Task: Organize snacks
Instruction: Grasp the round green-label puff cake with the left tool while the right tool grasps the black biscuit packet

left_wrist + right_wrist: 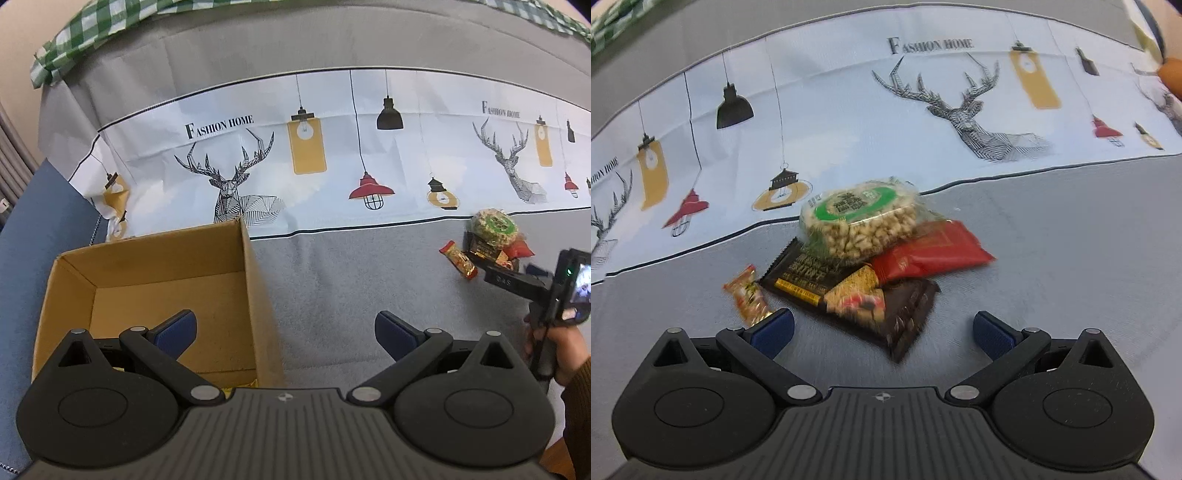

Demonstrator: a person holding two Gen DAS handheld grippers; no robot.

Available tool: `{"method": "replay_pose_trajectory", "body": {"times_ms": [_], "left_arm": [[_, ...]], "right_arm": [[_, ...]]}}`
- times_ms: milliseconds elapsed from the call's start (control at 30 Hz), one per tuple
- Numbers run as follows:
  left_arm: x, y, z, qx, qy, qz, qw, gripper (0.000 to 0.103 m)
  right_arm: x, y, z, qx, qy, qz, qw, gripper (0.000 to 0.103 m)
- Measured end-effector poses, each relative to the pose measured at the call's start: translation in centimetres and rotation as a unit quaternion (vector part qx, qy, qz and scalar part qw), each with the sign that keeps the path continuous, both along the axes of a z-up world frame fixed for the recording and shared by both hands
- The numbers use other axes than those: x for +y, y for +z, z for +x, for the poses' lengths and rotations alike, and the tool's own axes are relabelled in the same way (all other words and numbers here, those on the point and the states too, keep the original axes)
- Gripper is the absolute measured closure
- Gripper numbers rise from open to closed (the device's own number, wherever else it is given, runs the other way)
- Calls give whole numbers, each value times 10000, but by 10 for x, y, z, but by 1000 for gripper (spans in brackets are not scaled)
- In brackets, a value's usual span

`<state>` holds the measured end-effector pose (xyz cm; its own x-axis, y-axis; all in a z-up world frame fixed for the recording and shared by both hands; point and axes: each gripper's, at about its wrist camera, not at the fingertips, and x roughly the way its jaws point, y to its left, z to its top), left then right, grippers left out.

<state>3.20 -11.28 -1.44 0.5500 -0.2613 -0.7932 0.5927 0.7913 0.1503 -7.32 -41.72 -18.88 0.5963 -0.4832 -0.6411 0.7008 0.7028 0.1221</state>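
Note:
A pile of snacks lies on the grey cloth: a round puffed-rice cake with a green label (858,218) on top, a red packet (934,254), a dark brown packet (905,314), a black packet with a yellow stripe (801,275), a yellow patterned packet (855,295) and a small orange candy bar (748,295). My right gripper (882,330) is open, just in front of the pile. The pile (491,240) also shows far right in the left wrist view. My left gripper (284,332) is open and empty over the right wall of an open cardboard box (255,280), which looks empty.
A white printed band with deer and lamps (332,155) runs across the grey cloth (351,277) behind the box and snacks. A green checked cloth (74,40) lies at the far back. A blue surface (44,221) lies left of the box.

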Motion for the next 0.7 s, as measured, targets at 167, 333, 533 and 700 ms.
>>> {"method": "replay_pose_trajectory", "body": {"times_ms": [167, 333, 533, 700], "left_arm": [[-11, -5, 3, -23, -65, 109, 9999, 0], [-25, -3, 2, -128, -180, 129, 9997, 0], [-70, -9, -3, -337, -607, 160, 9975, 0], [-145, -23, -14, -507, -1576, -89, 9862, 0]], "right_arm": [[3, -2, 37, 7, 348, -381, 9987, 0], [21, 3, 36, 41, 141, -612, 9980, 41], [39, 15, -14, -529, -834, 120, 9950, 54], [42, 30, -75, -252, -2448, 196, 9691, 54]]}}
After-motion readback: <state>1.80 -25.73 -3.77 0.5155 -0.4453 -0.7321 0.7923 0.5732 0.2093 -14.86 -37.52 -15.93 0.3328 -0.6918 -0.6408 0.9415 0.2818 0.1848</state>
